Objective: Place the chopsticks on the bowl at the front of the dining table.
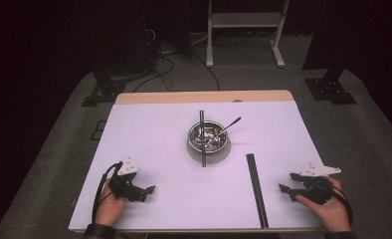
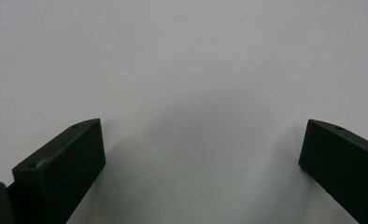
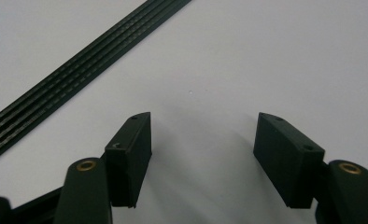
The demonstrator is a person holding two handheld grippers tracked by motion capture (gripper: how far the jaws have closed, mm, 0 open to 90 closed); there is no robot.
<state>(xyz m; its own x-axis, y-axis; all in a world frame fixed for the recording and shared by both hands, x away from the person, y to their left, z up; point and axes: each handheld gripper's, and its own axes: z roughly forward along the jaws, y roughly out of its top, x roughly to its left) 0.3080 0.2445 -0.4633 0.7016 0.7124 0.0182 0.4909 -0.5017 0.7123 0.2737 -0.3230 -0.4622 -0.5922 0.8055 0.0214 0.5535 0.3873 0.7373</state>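
Black strip [image 3: 74, 74] lies just beside right gripper [image 3: 203, 140], jaws wide, seemingly apart; left gripper [image 2: 201, 154] gapes empty.

The left tongs [image 1: 145, 191] are black, topped by a pale grey three-cornered plate, with a black cable looping back past the wrist. The right tongs [image 1: 285, 183] match, plate and cable alike. Up close, each jaw is a flat matte black block with small screw holes near its tip; brass-coloured rivets sit in the rounded black links behind. Dark cuffs show at both wrists.
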